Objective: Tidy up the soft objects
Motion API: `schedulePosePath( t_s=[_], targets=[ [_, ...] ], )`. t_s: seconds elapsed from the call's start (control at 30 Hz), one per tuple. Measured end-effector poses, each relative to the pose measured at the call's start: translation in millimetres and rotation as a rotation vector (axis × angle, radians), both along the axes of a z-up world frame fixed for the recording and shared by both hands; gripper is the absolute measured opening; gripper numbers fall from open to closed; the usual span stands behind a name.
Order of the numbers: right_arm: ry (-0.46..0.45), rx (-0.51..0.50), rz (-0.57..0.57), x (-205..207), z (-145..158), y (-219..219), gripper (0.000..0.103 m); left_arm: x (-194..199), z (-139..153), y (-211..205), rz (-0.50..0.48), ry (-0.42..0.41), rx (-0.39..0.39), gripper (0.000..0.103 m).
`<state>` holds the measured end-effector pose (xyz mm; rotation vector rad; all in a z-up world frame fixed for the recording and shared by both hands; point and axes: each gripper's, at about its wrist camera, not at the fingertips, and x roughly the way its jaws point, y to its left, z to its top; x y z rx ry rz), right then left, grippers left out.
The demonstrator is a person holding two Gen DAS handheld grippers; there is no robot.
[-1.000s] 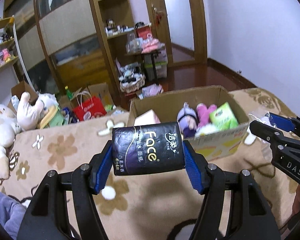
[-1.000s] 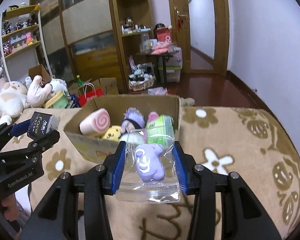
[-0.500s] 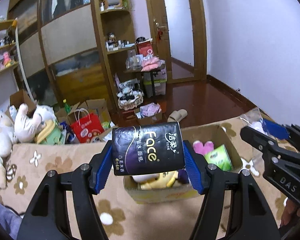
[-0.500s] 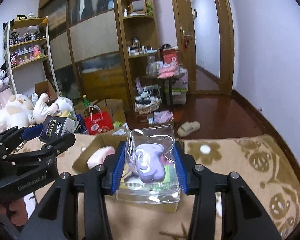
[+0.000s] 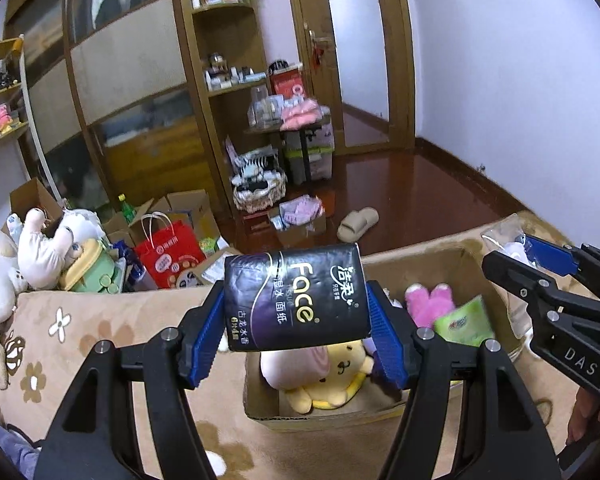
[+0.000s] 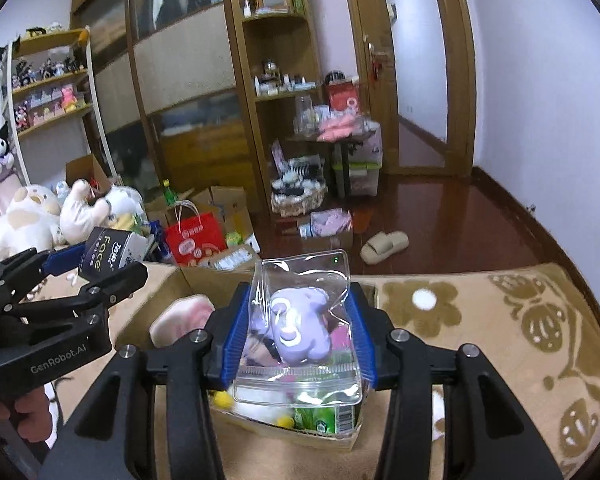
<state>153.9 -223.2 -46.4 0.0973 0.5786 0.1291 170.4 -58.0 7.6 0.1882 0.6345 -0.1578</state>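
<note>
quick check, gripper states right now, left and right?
Left gripper: closed on the black rectangular tissue pack.
Right gripper: closed on the clear plastic zip bag holding a purple plush toy.

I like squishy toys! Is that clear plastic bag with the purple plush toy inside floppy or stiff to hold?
Probably floppy: the clear plastic bag with the purple plush toy is creased and buckled between the right gripper's blue pads. It looks light, since a side pinch holds it up. The glossy film may be slippery, so it could slide out once loosened over the cardboard box.
</note>
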Motion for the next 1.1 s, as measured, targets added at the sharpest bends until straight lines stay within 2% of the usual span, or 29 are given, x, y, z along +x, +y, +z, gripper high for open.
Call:
schedulePosePath(
  t_s=[0.13, 0.33, 0.4, 0.47, 0.63, 0.77, 0.9, 0.97, 1.1],
  targets=[
    [0.051, -0.004, 0.007, 9.6, -24.4, 3.3, 0.05, 9.3, -24.0, -2.4, -0.013, 0.047, 0.004, 0.066],
    [0.082, 0.006, 0.009, 15.4, -40.4, 3.6, 0.051, 16.4, -46.3, -4.5, -0.026, 0.093, 0.024, 0.067],
    [0.083, 0.003, 0.011, 15.6, -40.7, 3.3, 0.051, 15.4, -47.9, -3.5, -0.026, 0.096, 0.022, 0.075],
    [0.079, 0.007, 0.013, 14.5, -39.2, 1.6, 0.062, 12.4, -47.2, -3.5, -0.007, 0.084, 0.031, 0.089],
    [0.055, 0.013, -0.004, 4.1, -28.7, -3.4, 0.069, 3.9, -42.4, 4.5, 0.015, 0.086, 0.023, 0.09],
    [0.033, 0.01, -0.024, -7.8, -17.8, -8.6, 0.086, -7.2, -33.5, 13.3, 0.029, 0.077, 0.018, 0.094],
    [0.011, 0.013, -0.032, -23.5, -4.0, -11.7, 0.093, -23.3, -21.5, 20.2, 0.051, 0.046, 0.011, 0.1],
    [-0.004, 0.004, -0.032, -31.2, 4.1, -12.4, 0.1, -32.1, -14.5, 23.2, 0.059, 0.026, 0.01, 0.1],
    [-0.048, 0.001, -0.045, -50.9, 21.9, -12.5, 0.103, -52.4, -2.2, 28.1, 0.066, -0.016, 0.021, 0.1]
  ],
)
